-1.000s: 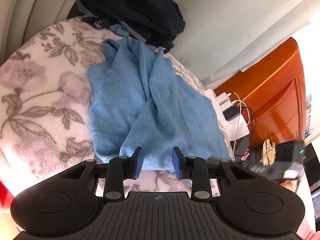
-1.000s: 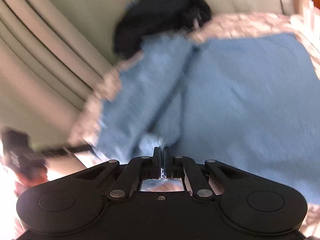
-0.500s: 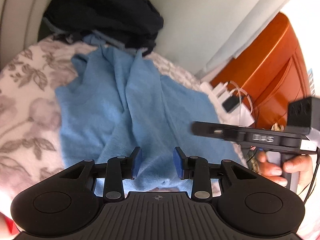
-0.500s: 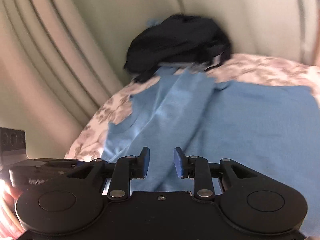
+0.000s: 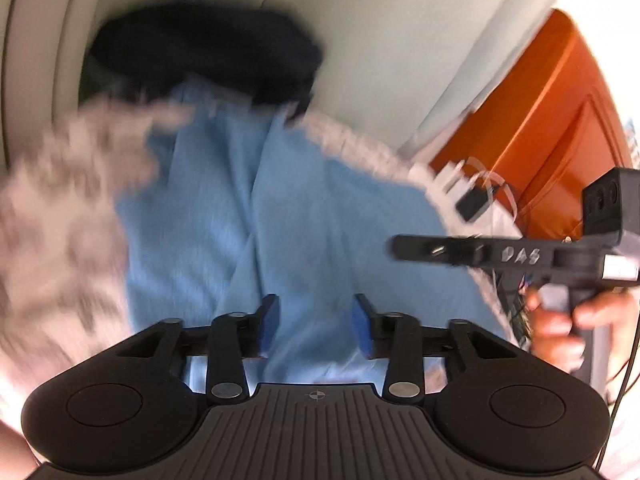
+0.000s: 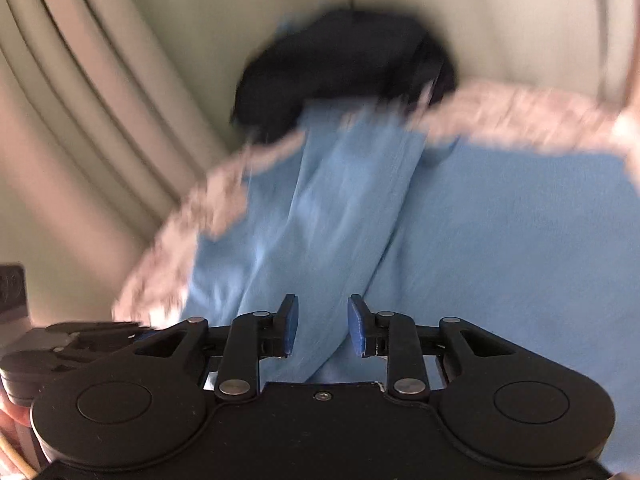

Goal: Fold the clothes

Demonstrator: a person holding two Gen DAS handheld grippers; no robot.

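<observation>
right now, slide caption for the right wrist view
Open right gripper above a partly folded blue garment on a floral bedspread.

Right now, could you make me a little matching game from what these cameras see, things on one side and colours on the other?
Things:
1. garment lying spread on the bed
2. clothes pile at the far end
3. cabinet beside the bed
4. floral bedcover

Colours:
A. orange-brown
B. pale pink and grey
C. light blue
D. black

Pairs: 1-C, 2-D, 3-A, 4-B
</observation>
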